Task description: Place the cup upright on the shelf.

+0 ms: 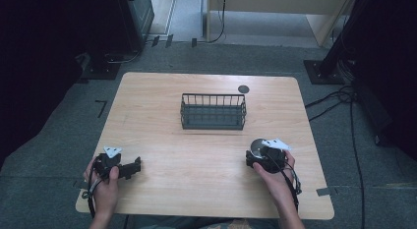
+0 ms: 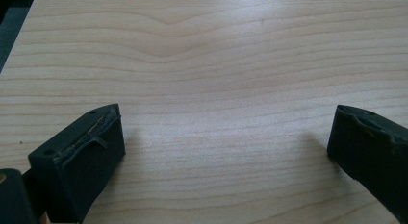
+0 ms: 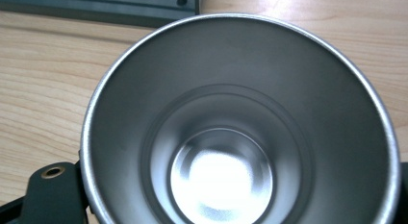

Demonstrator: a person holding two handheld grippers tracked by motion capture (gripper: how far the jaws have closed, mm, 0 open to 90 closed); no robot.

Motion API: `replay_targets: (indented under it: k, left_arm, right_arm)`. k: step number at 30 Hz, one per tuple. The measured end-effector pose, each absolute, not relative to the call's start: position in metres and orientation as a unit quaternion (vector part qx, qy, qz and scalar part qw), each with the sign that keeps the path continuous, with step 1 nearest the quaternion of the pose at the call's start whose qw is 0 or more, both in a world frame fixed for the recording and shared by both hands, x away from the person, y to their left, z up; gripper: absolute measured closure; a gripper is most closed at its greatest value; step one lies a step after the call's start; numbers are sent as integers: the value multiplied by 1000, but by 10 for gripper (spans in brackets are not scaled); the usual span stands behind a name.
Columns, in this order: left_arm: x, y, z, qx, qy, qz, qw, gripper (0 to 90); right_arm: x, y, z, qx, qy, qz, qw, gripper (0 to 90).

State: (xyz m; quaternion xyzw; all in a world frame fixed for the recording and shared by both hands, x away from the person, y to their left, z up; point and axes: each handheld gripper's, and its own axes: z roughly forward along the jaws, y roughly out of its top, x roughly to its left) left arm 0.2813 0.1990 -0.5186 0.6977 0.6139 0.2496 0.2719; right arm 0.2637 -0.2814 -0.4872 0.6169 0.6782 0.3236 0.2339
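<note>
Steel cup [image 3: 240, 123] held upright near right edge of table [image 1: 196, 165], toward near right corner. Right gripper [image 1: 260, 157] seen clamped on cup, jaws at either side of wall, mouth kept up and cup empty. Wire basket [image 1: 213, 112] set at table centre toward far edge, well apart from cup; judged likely destination, open top left free for drop-in. Left gripper [image 2: 226, 152] parked near near left corner, jaws spread wide over bare wood, nothing gripped, kept clear of carry path.

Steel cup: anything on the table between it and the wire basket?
Nothing visible. The steel cup, in the right hand-held gripper, faces bare table up to the wire basket; only the basket's own near wall to clear.
</note>
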Motion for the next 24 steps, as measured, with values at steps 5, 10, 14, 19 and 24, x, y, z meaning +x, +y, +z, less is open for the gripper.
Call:
replay_targets:
  k: [5, 10, 14, 19, 24]
  left_arm:
    - [281, 199, -519, 698, 614, 250, 272, 0]
    - [281, 199, -519, 698, 614, 250, 272, 0]
    - [281, 199, -519, 698, 614, 249, 272, 0]
    - [281, 199, -519, 698, 614, 250, 272, 0]
    - [281, 199, -519, 698, 614, 250, 272, 0]
  right_arm:
    - [264, -280, -479, 612, 679, 331, 234, 178]
    - [266, -278, -471, 606, 681, 338, 236, 178]
    - [269, -275, -465, 600, 684, 342, 236, 178]
    - [273, -271, -456, 595, 684, 350, 238, 178]
    - [276, -267, -448, 586, 687, 356, 240, 178]
